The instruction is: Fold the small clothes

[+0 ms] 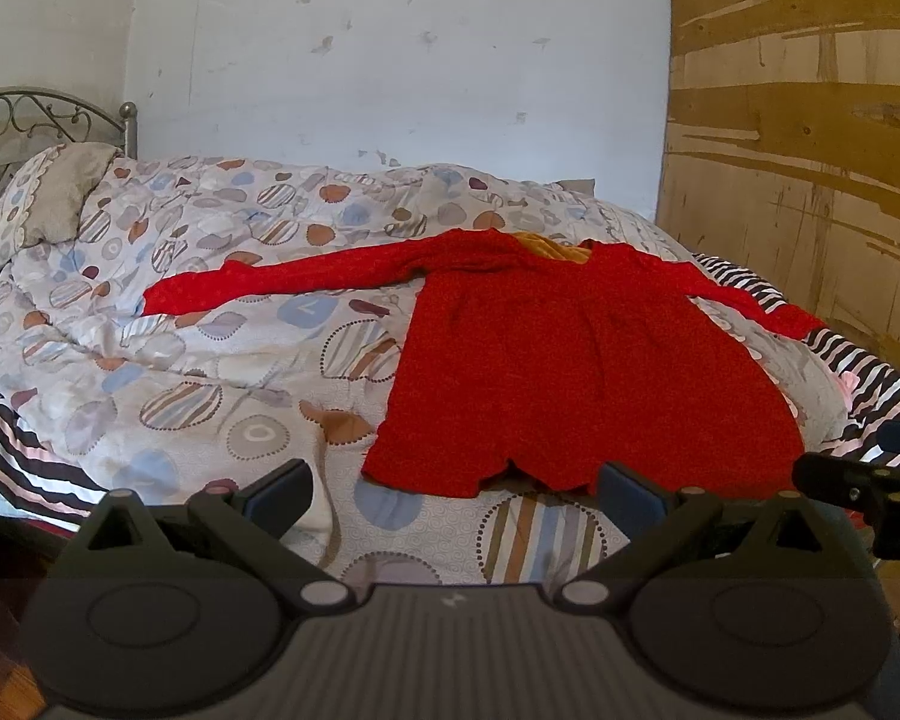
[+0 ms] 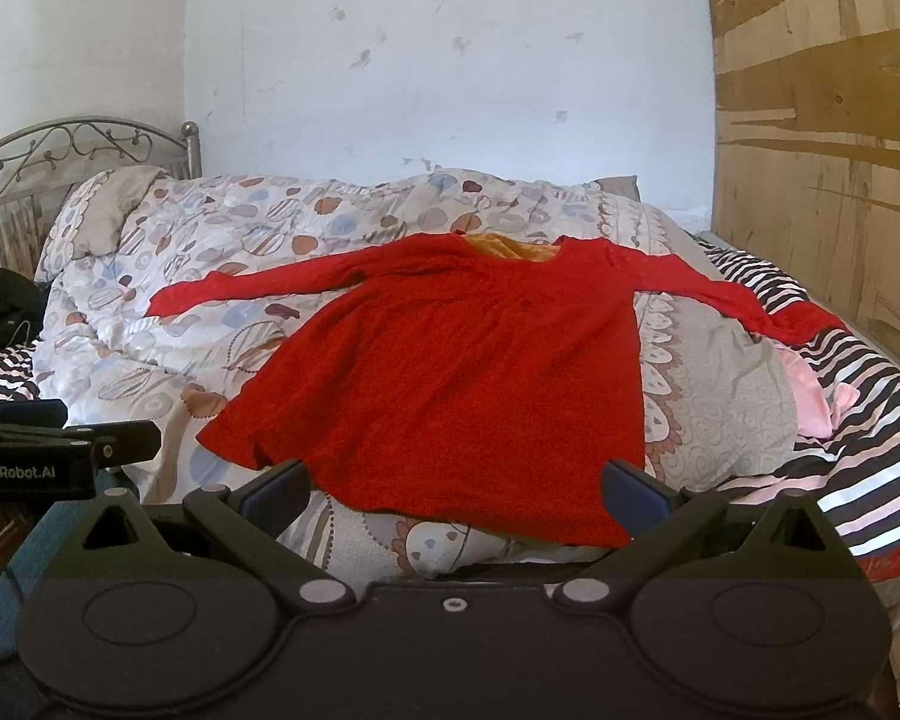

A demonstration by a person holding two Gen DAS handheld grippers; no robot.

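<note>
Both sets of jaws stand wide apart and hold nothing. The left gripper (image 1: 456,489) hangs over the near edge of the bed, its blue-padded fingers (image 1: 282,489) spread just short of the hem of the red long-sleeved knit garment (image 1: 576,360). The right gripper (image 2: 456,489) is spread the same way, its fingertips (image 2: 630,489) framing the garment's hem without touching it, as far as the views show.

The red long-sleeved knit garment lies flat and face-up on the quilt with a pattern of striped and dotted circles (image 1: 210,360), hem toward the grippers and neckline away from them. Both sleeves are stretched outward: one runs long across the quilt to the garment's left, the other reaches to its right and ends over the black, white and pink striped sheet (image 2: 858,462). At the neckline an orange-yellow lining (image 2: 510,249) shows.

Beyond the garment's left sleeve sits a grey-beige pillow with a scalloped border (image 1: 48,198), and behind that pillow a grey metal scrollwork headboard (image 2: 78,144). Behind the garment rises a scuffed white wall (image 1: 390,60); to the garment's right stands a worn brown wooden panel (image 2: 822,120).
</note>
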